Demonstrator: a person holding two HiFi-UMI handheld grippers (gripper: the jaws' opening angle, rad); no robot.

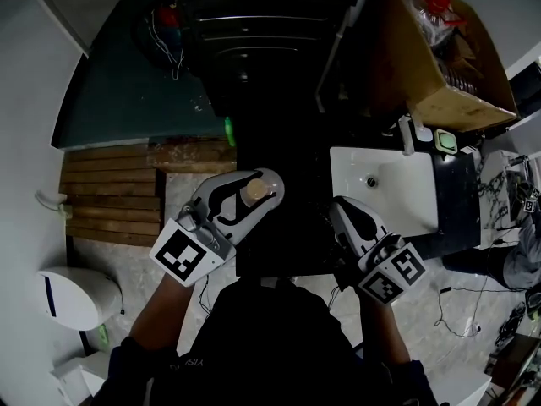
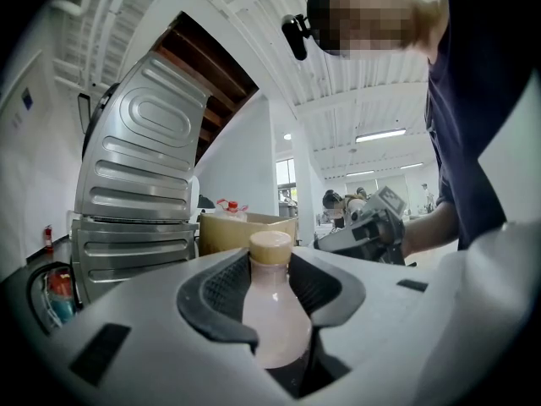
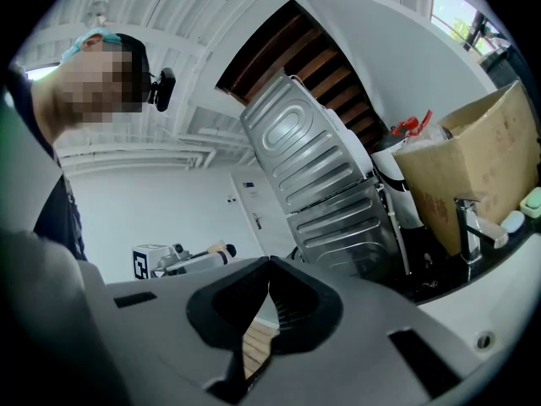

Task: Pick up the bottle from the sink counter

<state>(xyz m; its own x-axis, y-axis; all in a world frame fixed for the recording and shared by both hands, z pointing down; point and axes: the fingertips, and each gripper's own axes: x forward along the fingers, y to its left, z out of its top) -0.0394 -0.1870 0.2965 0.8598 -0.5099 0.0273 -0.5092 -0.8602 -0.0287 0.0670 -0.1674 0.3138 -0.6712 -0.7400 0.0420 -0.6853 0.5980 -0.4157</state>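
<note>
Both left gripper (image 1: 264,186) fingers clamped the bottle (image 2: 272,311), whose smooth body might slip; the right gripper (image 1: 343,215) fingers sat closed, empty.

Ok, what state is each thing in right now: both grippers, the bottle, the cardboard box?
left gripper: shut on the bottle.
right gripper: shut, nothing between the jaws.
bottle: capped, clamped in the left jaws.
cardboard box: top open, things inside.

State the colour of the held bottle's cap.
Pale tan; the cap on the bottle shows best in the left gripper view.
</note>
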